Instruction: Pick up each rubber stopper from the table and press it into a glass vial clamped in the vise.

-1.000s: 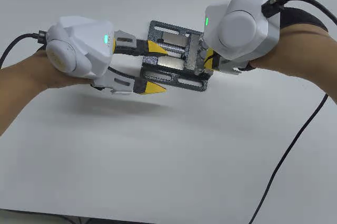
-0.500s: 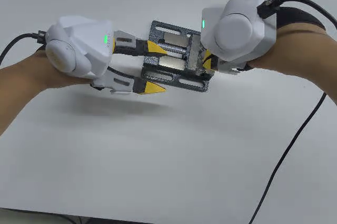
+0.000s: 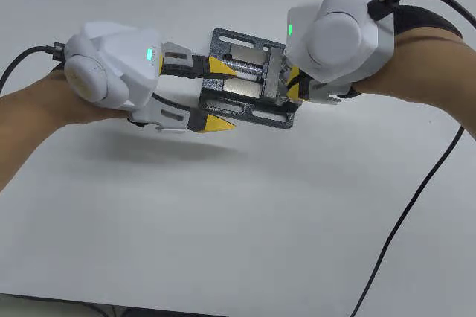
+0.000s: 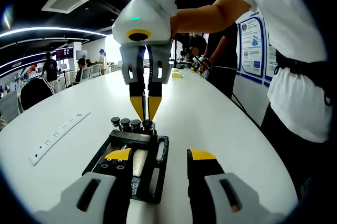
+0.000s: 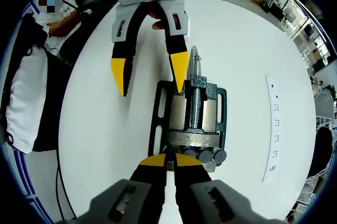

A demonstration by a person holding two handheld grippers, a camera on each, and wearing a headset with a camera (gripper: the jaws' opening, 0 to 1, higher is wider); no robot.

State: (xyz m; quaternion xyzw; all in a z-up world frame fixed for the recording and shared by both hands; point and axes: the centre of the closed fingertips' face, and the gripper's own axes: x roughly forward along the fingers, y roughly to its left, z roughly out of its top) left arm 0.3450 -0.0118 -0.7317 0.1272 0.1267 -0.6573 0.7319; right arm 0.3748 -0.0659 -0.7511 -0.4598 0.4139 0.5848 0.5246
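Observation:
The dark metal vise [image 3: 245, 82] lies on the white table with several glass vials [image 4: 131, 124] clamped in a row at one end, each topped by a dark rubber stopper [image 5: 202, 155]. My right gripper [image 3: 292, 83] is shut, tips together, right above the end vial of the row [image 4: 148, 125], which its jaws hide in the right gripper view. I cannot see anything held between them. My left gripper [image 3: 220, 95] stands open at the vise's other end, one jaw over the vise body [image 4: 134, 163] and one beside it, holding nothing.
A white power strip [image 4: 58, 134] lies on the table beyond the vise. A black cable [image 3: 416, 198] runs across the table at the right. A person in a white shirt [image 4: 284, 50] stands close by the table edge.
The right gripper has shifted very slightly over the vial end of the vise. The left gripper and vise have not moved.

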